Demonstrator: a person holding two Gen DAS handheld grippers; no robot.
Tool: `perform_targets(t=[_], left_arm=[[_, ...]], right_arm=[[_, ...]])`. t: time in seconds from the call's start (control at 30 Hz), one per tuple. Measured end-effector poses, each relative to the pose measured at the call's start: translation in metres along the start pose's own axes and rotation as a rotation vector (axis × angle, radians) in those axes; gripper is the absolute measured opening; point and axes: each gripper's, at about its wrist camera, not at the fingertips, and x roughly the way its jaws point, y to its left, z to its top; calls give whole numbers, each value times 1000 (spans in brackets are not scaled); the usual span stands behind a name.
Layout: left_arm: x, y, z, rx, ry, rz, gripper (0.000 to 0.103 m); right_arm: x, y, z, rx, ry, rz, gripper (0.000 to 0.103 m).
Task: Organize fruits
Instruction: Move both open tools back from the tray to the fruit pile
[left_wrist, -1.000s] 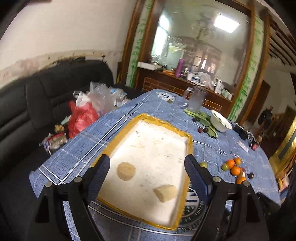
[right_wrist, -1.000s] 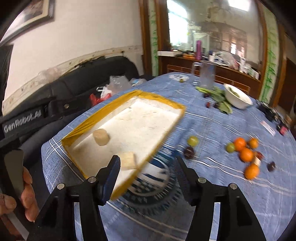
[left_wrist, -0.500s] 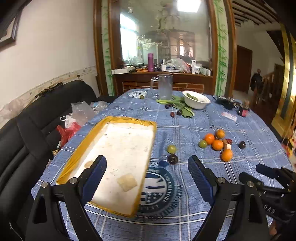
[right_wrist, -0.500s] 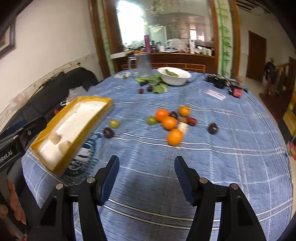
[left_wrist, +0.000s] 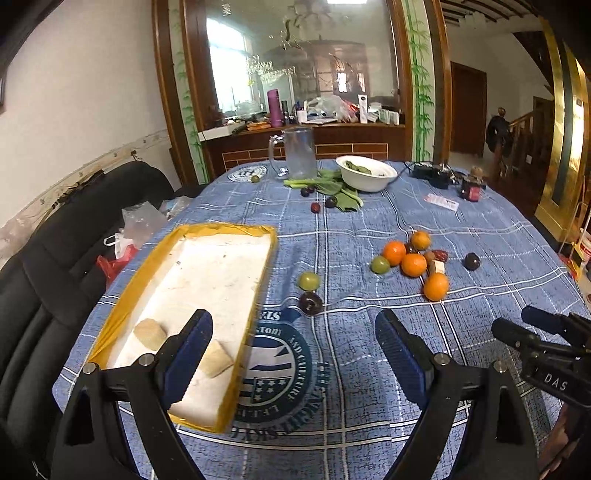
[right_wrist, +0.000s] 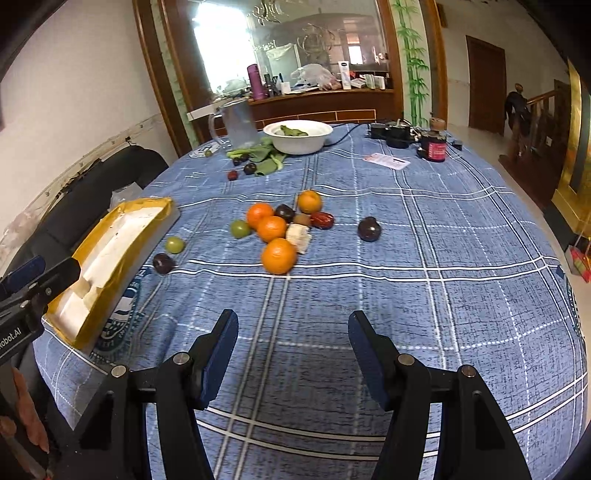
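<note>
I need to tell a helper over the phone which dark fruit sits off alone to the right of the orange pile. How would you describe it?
Start at the blue checked tablecloth and find the cluster of oranges near its middle. To the right of that cluster, apart from everything, sits the lone dark plum. Unlike the other dark fruits, it touches nothing and lies on the side away from the yellow tray.

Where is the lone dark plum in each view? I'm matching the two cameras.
Left wrist: lone dark plum, right of centre, just right of the orange cluster.
Right wrist, near centre, again right of the cluster.
Shared landmark: white bowl.
</note>
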Motion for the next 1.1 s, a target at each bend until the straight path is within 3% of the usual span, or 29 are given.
perform_targets(t=[0.37,0.87,1.1], left_arm=[[29,-5,-2,1,58,-16,89],[66,1,-4,-21,125,-29,89],[75,18,18,-78,117,-72,89]], right_arm=[[14,-18,11,18,32,-38,66],[44,-10,32,-10,66,-39,66],[66,-6,44,-13,107,-3,66]])
